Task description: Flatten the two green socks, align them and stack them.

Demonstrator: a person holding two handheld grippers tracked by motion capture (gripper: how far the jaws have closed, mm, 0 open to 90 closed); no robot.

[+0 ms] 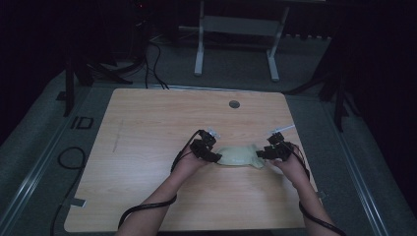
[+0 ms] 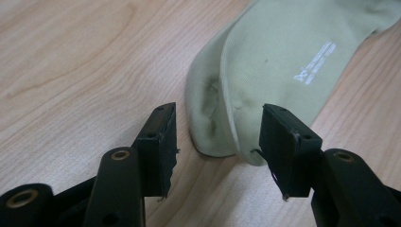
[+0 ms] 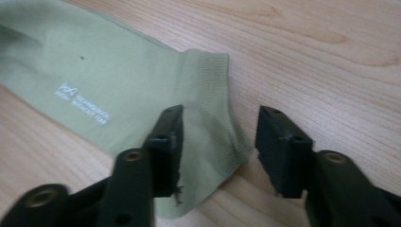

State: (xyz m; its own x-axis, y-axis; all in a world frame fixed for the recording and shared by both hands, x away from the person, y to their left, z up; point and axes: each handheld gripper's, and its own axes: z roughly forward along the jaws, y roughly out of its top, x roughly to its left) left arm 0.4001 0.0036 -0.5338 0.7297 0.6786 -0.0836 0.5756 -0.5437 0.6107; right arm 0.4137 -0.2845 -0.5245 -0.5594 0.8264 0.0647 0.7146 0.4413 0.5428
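A pale green sock (image 1: 238, 156) lies flat on the table (image 1: 147, 123), near the middle and a little toward the right and near side. Its long axis runs left to right across the table. The rounded toe end (image 2: 208, 118) points left, toward the left gripper (image 1: 212, 156); the ribbed cuff (image 3: 215, 109) points right, toward the right gripper (image 1: 264, 153). A small white print (image 3: 82, 109) sits on the side facing up.

Both grippers are down at the sock, one at each end. In the left gripper view the jaws stand wide open with the toe lying between them, the cloth not pinched. In the right gripper view the jaws are likewise wide open, straddling the cuff's corner: one jaw is over the ribbing, the other over bare wood. Neither holds anything.

The step in hand looks like the approach to a two-ended grasp, perhaps to straighten or fold the sock. The next move likely calls for lowering each pair of jaws until one pad slides under the edge, then closing on the cloth. The fabric is thin and lies tight on the wood, so a shallow bite could slip off.
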